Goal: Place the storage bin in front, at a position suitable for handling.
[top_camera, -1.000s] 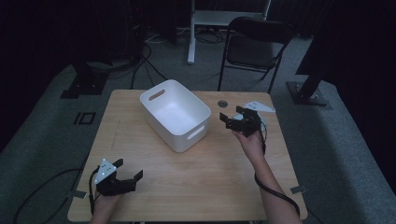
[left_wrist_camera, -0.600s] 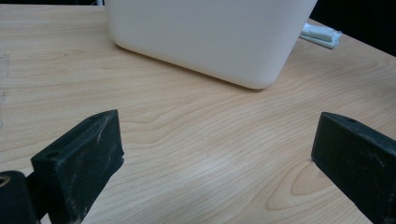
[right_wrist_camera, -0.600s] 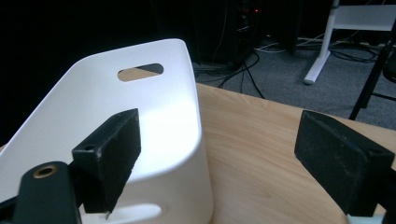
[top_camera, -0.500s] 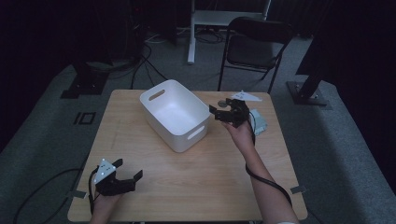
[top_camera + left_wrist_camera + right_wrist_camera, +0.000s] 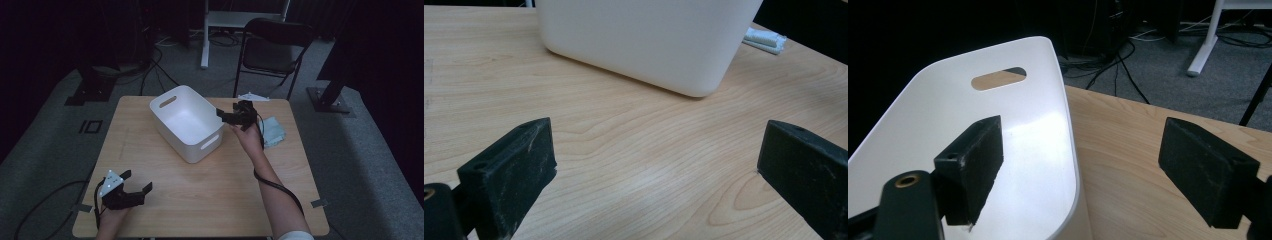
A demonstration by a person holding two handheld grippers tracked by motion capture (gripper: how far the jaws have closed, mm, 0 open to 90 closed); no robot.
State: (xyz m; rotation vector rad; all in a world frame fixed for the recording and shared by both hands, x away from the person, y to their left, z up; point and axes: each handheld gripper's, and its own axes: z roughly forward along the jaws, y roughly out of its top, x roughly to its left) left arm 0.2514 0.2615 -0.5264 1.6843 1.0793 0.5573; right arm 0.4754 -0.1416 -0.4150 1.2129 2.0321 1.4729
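A white plastic bin (image 5: 187, 122) with handle slots stands on the wooden table (image 5: 235, 185), back centre; nothing shows inside it. My right gripper (image 5: 229, 116) hovers open at the bin's right rim, one jaw over the bin's inside (image 5: 973, 120) and the other over the table. A folded pale blue cloth (image 5: 272, 131) lies on the table just right of that hand. My left gripper (image 5: 134, 185) rests open near the front left corner, nothing between its jaws, facing the bin's side (image 5: 644, 40), with the cloth (image 5: 765, 41) beyond it.
A small white three-cornered plate (image 5: 253, 97) lies at the table's far edge. A black folding chair (image 5: 272, 47) stands behind the table, with a white desk leg (image 5: 204, 35) and cables on the grey carpet. Bare tabletop stretches across the front.
My right gripper has moved left from over the cloth to the bin's right rim, staying open. The left gripper has not moved.
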